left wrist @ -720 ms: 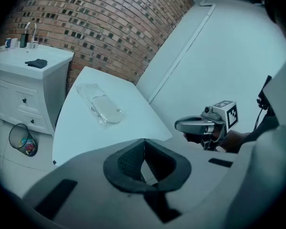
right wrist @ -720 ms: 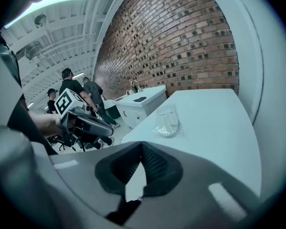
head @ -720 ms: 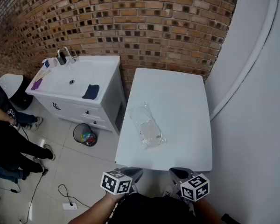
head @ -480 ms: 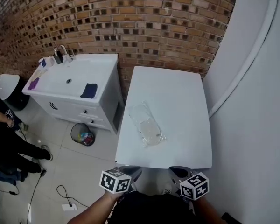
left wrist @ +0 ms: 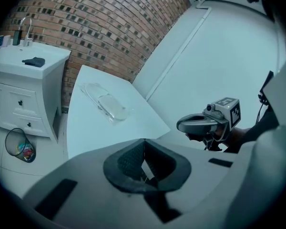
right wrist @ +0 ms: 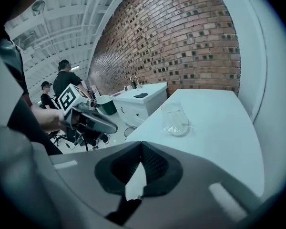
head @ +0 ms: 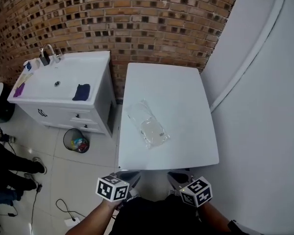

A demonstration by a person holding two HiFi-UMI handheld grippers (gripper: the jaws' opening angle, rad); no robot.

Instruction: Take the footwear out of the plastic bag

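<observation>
A clear plastic bag [head: 146, 124] lies on the white table [head: 186, 97], left of its middle, with a pale piece of footwear [head: 153, 130] showing through it. The same bag [left wrist: 105, 104] appears in the left gripper view and, as the bag [right wrist: 175, 119], in the right gripper view. My left gripper [head: 129, 176] and right gripper [head: 176, 178] hang shut and empty just short of the table's near edge, well apart from the bag. Each shows in the other's view: the right gripper [left wrist: 193, 123] and the left gripper [right wrist: 102, 125].
A white sink cabinet [head: 59, 89] with a dark cloth [head: 81, 91] stands left of the table, a waste bin [head: 76, 142] in front of it. A brick wall [head: 137, 18] runs behind and a white wall [head: 264, 106] at the right. People [head: 10, 168] stand at far left; a cable [head: 49, 207] crosses the floor.
The view has swung: table, sink and bin have slid left and slightly down in the picture. Both grippers have shifted left with it, still shut below the table edge.
</observation>
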